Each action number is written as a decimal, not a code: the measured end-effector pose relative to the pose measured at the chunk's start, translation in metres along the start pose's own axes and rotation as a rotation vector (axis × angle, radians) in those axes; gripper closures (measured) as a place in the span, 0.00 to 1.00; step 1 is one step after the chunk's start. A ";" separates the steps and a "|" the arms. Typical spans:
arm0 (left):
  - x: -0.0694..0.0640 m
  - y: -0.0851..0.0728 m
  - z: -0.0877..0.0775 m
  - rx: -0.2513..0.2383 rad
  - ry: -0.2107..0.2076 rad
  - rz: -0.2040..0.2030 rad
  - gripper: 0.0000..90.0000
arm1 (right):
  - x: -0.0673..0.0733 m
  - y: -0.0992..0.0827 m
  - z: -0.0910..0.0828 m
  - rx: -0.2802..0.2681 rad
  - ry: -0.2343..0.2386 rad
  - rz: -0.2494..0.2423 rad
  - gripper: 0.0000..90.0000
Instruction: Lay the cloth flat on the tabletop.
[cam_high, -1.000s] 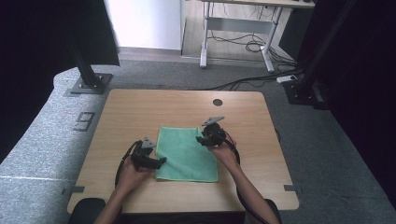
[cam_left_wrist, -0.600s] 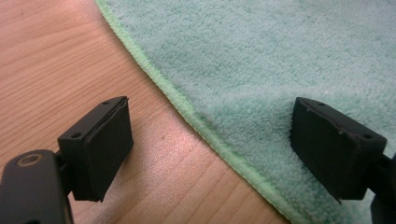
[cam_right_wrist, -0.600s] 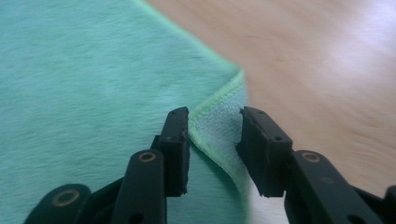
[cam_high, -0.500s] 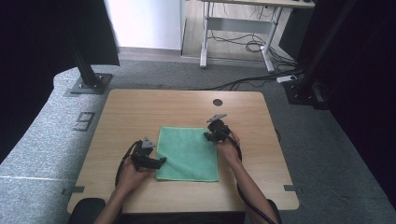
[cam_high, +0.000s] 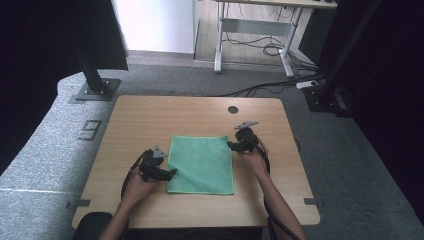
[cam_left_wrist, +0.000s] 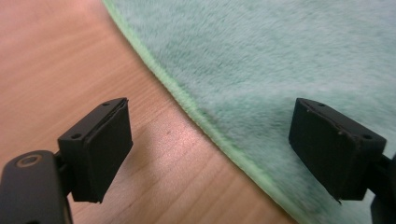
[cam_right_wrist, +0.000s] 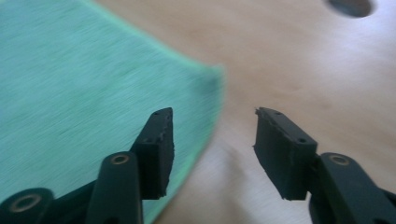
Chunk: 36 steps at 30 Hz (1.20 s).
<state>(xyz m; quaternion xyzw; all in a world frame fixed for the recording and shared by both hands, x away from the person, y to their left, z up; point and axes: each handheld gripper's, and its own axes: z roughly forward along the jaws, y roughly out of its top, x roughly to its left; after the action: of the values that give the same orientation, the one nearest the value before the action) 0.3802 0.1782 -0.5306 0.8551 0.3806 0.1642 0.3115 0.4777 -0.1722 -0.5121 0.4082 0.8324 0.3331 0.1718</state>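
A green cloth (cam_high: 201, 162) lies flat on the wooden table (cam_high: 150, 115). My left gripper (cam_high: 172, 173) rests at the cloth's left edge near the front, open. In the left gripper view its jaws (cam_left_wrist: 210, 140) stand wide across the hem, one over bare wood, the other over the cloth (cam_left_wrist: 289, 51). My right gripper (cam_high: 231, 145) sits at the cloth's far right corner. Its jaws (cam_right_wrist: 215, 140) have just been opening and press on nothing. One is over the cloth (cam_right_wrist: 79, 79), the other over wood, with the cloth's edge running beneath the gap.
A round cable hole (cam_high: 233, 109) sits in the tabletop behind the right gripper, also seen as the hole (cam_right_wrist: 350, 5) ahead of its jaws. Bare wood surrounds the cloth on all sides. Grey carpet, a stand's foot and cables lie beyond the table.
The right gripper has shifted to the right, from over the cloth's far right part to its corner, and its jaws stand wider. The left gripper and the cloth have stayed put.
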 end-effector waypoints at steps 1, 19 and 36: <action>-0.003 0.000 -0.003 0.002 0.002 0.011 0.13 | 0.005 -0.004 -0.002 0.006 0.017 -0.009 0.49; -0.008 -0.026 -0.016 0.089 -0.012 -0.007 0.09 | 0.010 -0.035 0.003 0.054 0.004 0.015 0.43; -0.007 -0.030 -0.011 0.040 -0.055 -0.017 0.11 | -0.033 0.017 0.048 0.024 -0.070 0.108 0.43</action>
<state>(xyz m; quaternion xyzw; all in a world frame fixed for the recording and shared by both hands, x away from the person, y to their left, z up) 0.3528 0.1928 -0.5421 0.8621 0.3823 0.1302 0.3059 0.5339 -0.1707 -0.5342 0.4658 0.8066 0.3176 0.1775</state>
